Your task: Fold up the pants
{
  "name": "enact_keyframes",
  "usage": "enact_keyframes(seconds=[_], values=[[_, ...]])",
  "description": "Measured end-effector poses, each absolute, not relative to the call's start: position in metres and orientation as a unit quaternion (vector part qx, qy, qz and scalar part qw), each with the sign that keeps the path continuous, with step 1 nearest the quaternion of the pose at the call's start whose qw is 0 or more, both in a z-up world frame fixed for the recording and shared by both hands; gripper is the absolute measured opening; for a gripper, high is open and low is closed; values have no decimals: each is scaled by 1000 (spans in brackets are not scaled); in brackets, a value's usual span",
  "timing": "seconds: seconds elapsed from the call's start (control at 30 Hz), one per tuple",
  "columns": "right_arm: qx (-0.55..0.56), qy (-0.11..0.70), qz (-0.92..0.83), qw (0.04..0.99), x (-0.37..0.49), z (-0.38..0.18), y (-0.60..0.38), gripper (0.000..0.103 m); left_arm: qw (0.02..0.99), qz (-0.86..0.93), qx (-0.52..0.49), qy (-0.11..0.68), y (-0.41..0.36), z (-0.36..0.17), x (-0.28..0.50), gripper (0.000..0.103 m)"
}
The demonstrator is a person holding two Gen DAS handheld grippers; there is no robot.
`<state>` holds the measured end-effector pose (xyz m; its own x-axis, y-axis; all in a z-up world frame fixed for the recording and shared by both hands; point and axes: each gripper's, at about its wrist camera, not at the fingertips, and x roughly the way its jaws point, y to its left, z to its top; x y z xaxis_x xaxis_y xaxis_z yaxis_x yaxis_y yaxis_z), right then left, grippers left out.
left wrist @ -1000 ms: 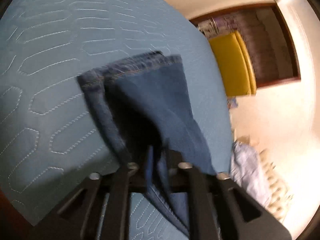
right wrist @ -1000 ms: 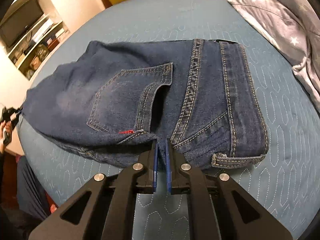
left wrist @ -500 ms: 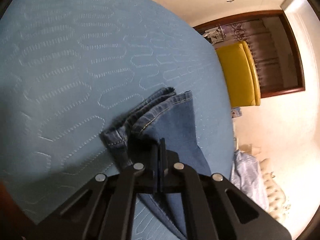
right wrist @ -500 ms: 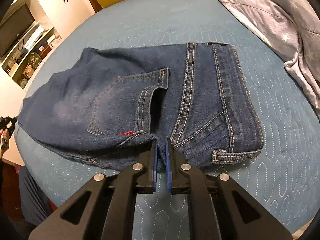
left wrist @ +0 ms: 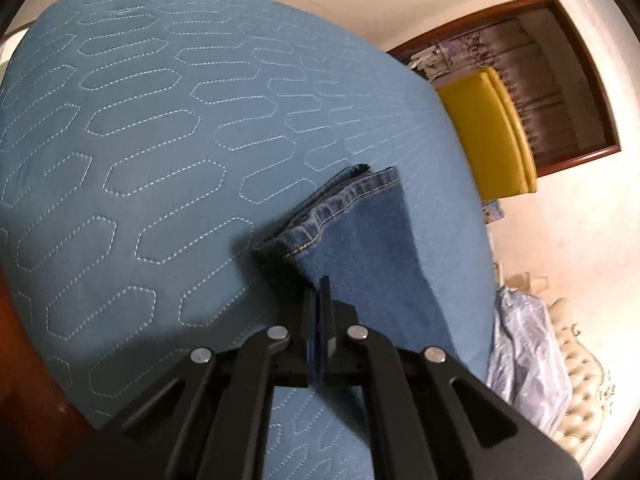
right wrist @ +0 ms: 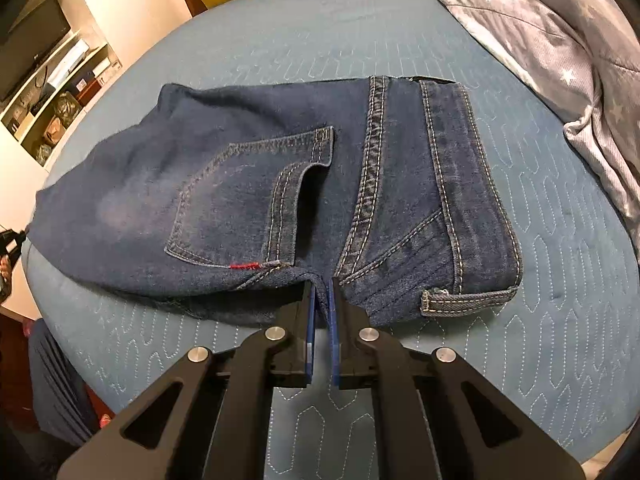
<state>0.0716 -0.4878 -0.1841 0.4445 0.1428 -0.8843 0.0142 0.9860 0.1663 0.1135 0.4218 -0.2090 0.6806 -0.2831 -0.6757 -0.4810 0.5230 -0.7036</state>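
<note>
Lowering over the last second, the left gripper (left wrist: 320, 292), jaws pressed together on the hem, is bringing the jeans (right wrist: 320, 184) down onto the blue quilted bed (left wrist: 160, 160). Right gripper (right wrist: 321, 292), barely parted, is pinching the seat edge. Next, probably, comes folding hems toward the waistband.

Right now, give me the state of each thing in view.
jeans: folded leg over leg, flat on the bed, back pocket up.
left tongs: shut on the jeans' leg end.
right tongs: shut on the jeans' near edge.
grey blanket: rumpled.
</note>
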Motion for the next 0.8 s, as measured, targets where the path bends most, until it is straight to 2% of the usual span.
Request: enact_keyframes(seconds=[0.3, 0.33, 0.4, 0.43, 0.47, 0.5, 0.53, 0.7, 0.8], values=[[74, 519, 44, 850, 63, -198, -493, 8, 775, 66, -488, 397, 430, -224, 97, 1], [76, 519, 48, 850, 61, -199, -494, 11, 776, 66, -486, 398, 430, -224, 96, 1], [78, 525, 44, 846, 57, -199, -499, 30, 777, 68, -483, 399, 430, -225, 95, 1], [78, 527, 41, 845, 52, -197, -502, 35, 777, 68, -482, 399, 431, -225, 94, 1], [78, 527, 38, 845, 46, -194, -505, 42, 777, 69, -480, 401, 431, -225, 94, 1], [76, 527, 28, 846, 40, -192, -509, 58, 778, 70, -478, 402, 430, -225, 94, 1], [76, 527, 20, 846, 36, -191, -513, 63, 779, 70, -477, 402, 430, -225, 94, 1], [162, 490, -22, 856, 18, -179, -550, 64, 781, 70, -473, 402, 431, -225, 93, 1], [174, 486, -41, 856, 29, -178, -555, 64, 781, 72, -473, 402, 431, -225, 92, 1]])
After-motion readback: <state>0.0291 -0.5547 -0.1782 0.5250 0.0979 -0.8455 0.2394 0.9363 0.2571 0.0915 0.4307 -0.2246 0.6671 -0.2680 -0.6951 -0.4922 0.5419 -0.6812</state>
